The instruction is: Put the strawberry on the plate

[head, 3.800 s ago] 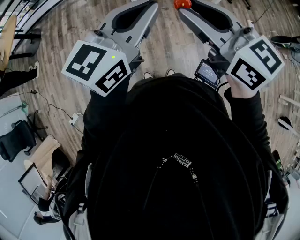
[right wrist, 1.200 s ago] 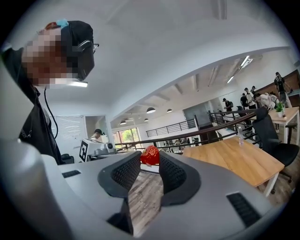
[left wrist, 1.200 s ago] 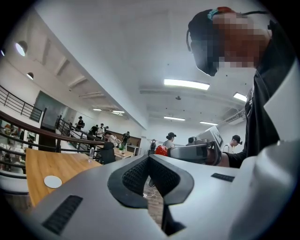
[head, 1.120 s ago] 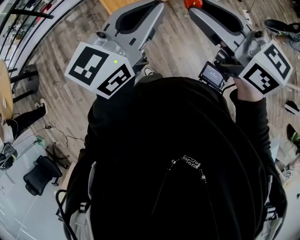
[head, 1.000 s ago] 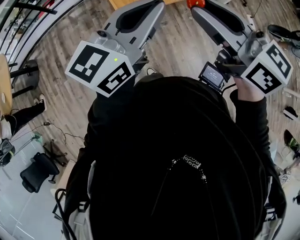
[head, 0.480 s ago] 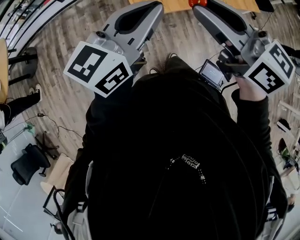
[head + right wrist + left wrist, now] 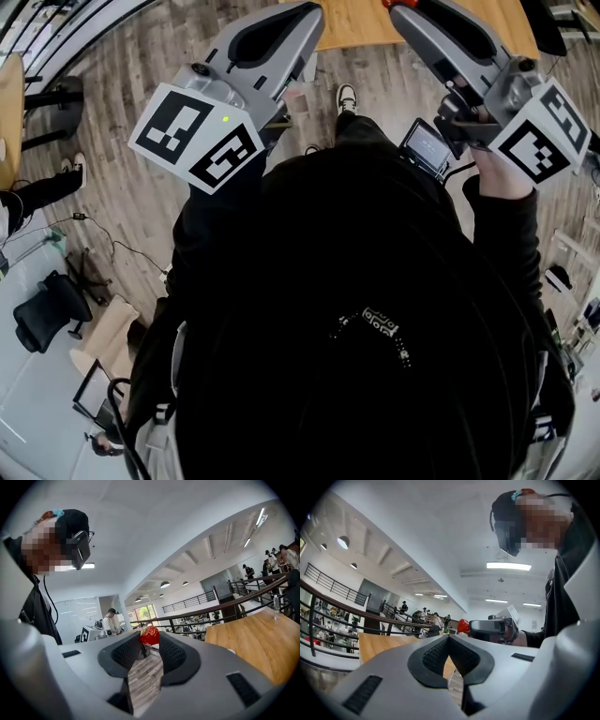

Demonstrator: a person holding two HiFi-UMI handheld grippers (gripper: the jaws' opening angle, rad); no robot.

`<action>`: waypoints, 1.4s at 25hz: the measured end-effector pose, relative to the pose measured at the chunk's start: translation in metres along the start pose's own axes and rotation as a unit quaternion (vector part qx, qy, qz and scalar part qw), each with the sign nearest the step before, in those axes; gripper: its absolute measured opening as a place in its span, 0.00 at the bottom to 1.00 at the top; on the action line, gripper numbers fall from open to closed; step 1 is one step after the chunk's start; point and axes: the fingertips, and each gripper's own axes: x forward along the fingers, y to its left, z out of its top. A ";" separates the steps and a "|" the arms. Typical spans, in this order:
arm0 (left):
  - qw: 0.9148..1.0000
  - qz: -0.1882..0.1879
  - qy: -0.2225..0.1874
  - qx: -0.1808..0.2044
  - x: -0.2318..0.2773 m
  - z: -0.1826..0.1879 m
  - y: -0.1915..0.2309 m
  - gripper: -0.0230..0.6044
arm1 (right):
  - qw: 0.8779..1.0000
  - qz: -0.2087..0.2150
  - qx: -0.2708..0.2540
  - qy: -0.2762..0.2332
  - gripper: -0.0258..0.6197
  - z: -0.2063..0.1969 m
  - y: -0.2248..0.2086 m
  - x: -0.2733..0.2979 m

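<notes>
A red strawberry (image 7: 150, 634) sits pinched between the tips of my right gripper (image 7: 150, 642), which is shut on it and held out level. In the head view only a red sliver of the strawberry (image 7: 387, 3) shows at the top edge, at the tip of the right gripper (image 7: 401, 7). My left gripper (image 7: 312, 7) is held out beside it, jaws together with nothing between them. The left gripper view shows its tips (image 7: 449, 637) meeting and the strawberry (image 7: 462, 626) on the right gripper (image 7: 487, 627) beyond. No plate is in view.
A wooden table (image 7: 375, 23) lies just ahead, also seen as the table (image 7: 253, 639) at the right and the table (image 7: 379, 644) at the left. A shoe (image 7: 346, 96) is on the plank floor. A railing (image 7: 211, 611) and people stand beyond; an office chair (image 7: 37, 314) is at the left.
The floor has slid down the head view and the wooden table has come into sight at the top. Both grippers keep their pose, the strawberry still in the right one.
</notes>
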 end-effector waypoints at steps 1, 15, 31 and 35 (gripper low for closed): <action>1.000 0.002 0.000 0.001 0.005 0.001 0.006 0.05 | 1.000 0.003 0.000 0.000 0.24 0.002 -0.007 0.005; 1.000 0.025 0.000 0.018 0.097 0.037 0.039 0.05 | 0.999 0.037 0.004 -0.006 0.24 0.057 -0.102 0.019; 0.996 0.064 0.056 -0.010 0.188 0.023 0.091 0.05 | 0.996 0.049 0.069 0.010 0.24 0.063 -0.236 0.035; 0.995 0.076 0.066 -0.017 0.187 0.006 0.114 0.05 | 0.995 0.066 0.079 0.017 0.24 0.044 -0.250 0.061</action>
